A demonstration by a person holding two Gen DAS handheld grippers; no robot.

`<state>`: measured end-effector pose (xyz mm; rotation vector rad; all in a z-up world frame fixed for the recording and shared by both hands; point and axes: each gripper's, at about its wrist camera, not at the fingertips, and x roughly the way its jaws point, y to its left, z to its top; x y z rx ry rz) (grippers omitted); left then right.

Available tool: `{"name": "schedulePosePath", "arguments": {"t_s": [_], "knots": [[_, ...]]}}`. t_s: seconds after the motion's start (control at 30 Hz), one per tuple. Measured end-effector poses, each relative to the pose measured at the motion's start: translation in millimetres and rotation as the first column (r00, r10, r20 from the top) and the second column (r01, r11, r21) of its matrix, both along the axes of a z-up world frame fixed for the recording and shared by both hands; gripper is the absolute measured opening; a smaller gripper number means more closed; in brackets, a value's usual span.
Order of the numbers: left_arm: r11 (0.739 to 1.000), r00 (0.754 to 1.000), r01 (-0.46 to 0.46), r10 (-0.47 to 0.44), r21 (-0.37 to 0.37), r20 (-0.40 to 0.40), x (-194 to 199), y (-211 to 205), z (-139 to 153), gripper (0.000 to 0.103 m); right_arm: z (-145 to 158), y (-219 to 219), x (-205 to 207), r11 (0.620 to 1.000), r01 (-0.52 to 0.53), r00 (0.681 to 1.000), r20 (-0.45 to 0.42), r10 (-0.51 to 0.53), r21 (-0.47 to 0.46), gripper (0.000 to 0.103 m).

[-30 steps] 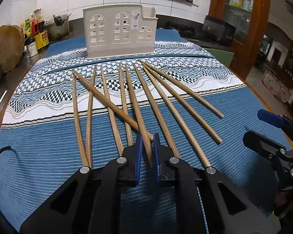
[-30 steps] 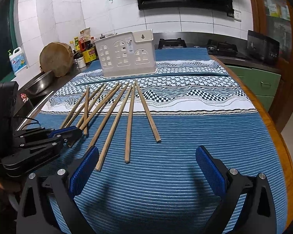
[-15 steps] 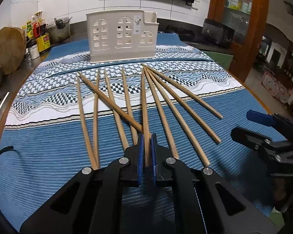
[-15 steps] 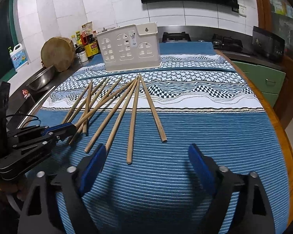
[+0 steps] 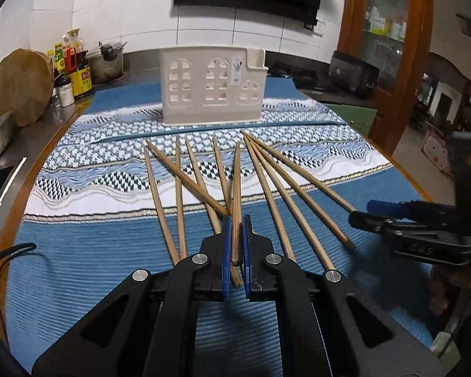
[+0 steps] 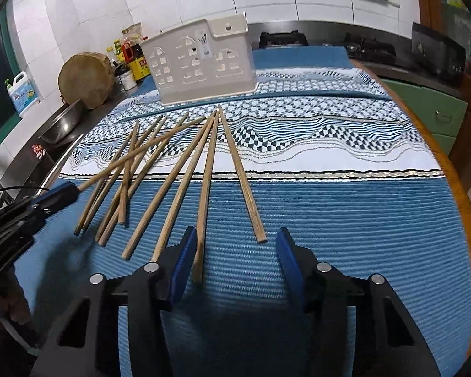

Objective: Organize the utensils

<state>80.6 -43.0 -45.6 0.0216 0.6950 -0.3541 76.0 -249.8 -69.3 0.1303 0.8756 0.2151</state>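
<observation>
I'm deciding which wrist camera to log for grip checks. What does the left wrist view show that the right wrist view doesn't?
Left wrist only: the left gripper shut on one chopstick, seen between its blue pads.

Right wrist only: the right gripper, jaws closing around another chopstick, not yet pressing it, and a detergent bottle.

Both: the white utensil holder, the loose chopsticks and the blue cloth.
</observation>
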Motion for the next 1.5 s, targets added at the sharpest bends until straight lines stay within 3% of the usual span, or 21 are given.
{"name": "schedulePosePath", "arguments": {"t_s": [0.3,0.43,0.6,0.7,0.83,1.0,1.5], "knots": [[1.000,1.000,0.010,-0.010,-0.004,0.029,4.2,9.5,12.6,0.005,-7.9,10.9,16.2,0.997,0.007,1.000,-0.024,-0.009,-0.080,0.034],[1.000,0.999,0.013,-0.012,-0.004,0.042,5.2,13.4,19.3,0.005,-8.4,9.3,15.8,0.995,0.017,1.000,-0.010,-0.018,-0.098,0.010],[1.000,0.998,0.014,-0.015,0.007,0.064,7.0,17.4,29.8,0.005,1.1,5.8,8.6,0.997,0.025,0.999,0.030,-0.023,-0.077,0.008],[1.000,0.997,0.017,-0.018,0.004,0.076,7.8,21.3,37.2,0.005,19.0,4.9,0.1,0.998,0.024,0.996,0.082,-0.019,-0.060,0.008],[1.000,0.994,0.021,-0.021,0.002,0.104,11.3,28.0,54.2,0.005,64.5,3.9,-9.4,0.998,0.017,0.978,0.207,-0.004,-0.061,0.007],[1.000,0.991,0.026,-0.026,-0.001,0.130,21.2,34.4,76.6,0.005,114.7,2.9,-2.4,0.998,-0.015,0.953,0.301,0.033,-0.060,0.007],[0.999,0.987,0.039,-0.042,0.020,0.153,66.8,36.6,128.7,0.005,212.8,9.1,57.1,0.989,-0.105,0.919,0.369,0.135,-0.100,0.007]]}}
